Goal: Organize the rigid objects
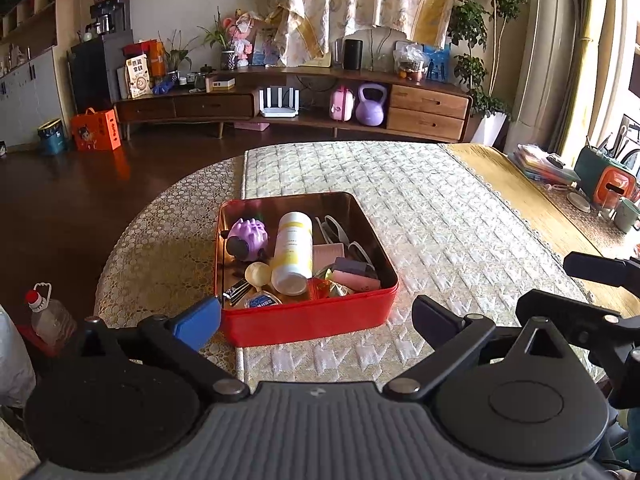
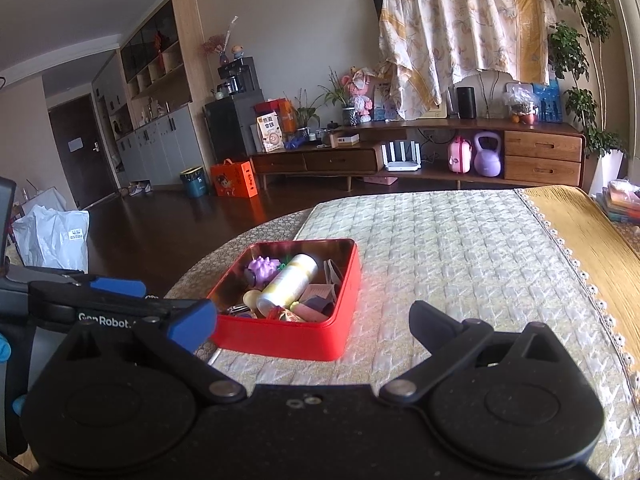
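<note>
A red tin box sits on the quilted table. It holds a white and yellow bottle, a purple spiky toy, a cream spoon, sunglasses, pink and purple blocks and small packets. My left gripper is open and empty, just in front of the box's near wall. In the right wrist view the box lies ahead to the left, with the bottle inside. My right gripper is open and empty, near the box's front right corner. The left gripper shows at that view's left edge.
The quilted mat covers the table, with a gold runner to its right. An orange and green organizer, a mug and stacked papers stand at the far right. An oil jug stands on the floor at left.
</note>
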`<state>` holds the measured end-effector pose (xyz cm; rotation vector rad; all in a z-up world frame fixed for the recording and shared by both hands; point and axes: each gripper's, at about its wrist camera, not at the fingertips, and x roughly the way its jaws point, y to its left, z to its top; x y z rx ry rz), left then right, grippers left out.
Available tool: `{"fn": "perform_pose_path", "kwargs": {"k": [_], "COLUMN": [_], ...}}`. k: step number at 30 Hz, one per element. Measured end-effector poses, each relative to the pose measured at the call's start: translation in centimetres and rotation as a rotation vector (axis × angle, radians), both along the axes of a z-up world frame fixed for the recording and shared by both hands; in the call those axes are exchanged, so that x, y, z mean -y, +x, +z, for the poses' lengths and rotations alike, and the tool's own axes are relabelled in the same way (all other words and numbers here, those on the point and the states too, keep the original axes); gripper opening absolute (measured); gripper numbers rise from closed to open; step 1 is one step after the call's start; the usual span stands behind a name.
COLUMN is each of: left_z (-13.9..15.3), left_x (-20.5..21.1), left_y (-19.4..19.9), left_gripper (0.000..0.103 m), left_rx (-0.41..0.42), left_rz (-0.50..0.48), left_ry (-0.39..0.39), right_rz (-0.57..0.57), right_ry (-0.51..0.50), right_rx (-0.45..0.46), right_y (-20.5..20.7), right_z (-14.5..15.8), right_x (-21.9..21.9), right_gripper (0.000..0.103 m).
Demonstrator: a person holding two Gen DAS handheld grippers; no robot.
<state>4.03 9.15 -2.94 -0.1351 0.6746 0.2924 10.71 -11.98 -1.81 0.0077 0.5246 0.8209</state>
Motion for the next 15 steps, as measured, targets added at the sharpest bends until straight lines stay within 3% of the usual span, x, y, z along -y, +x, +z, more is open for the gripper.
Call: {"fn": "perform_pose_path", "kwargs": {"k": [15], "left_z": [0.4], "left_x": [1.3], "left_y": [-0.3], "left_gripper": [0.102], "left_rx": [0.009], "left_rz": [0.015], "left_ry": [0.019], "right_rz": [-0.034], "right_ry": [0.009], "right_rx": [-0.008], "right_y": [0.6], "right_z": [-0.3], "right_x": [1.2], "right_gripper": [0.103]}}
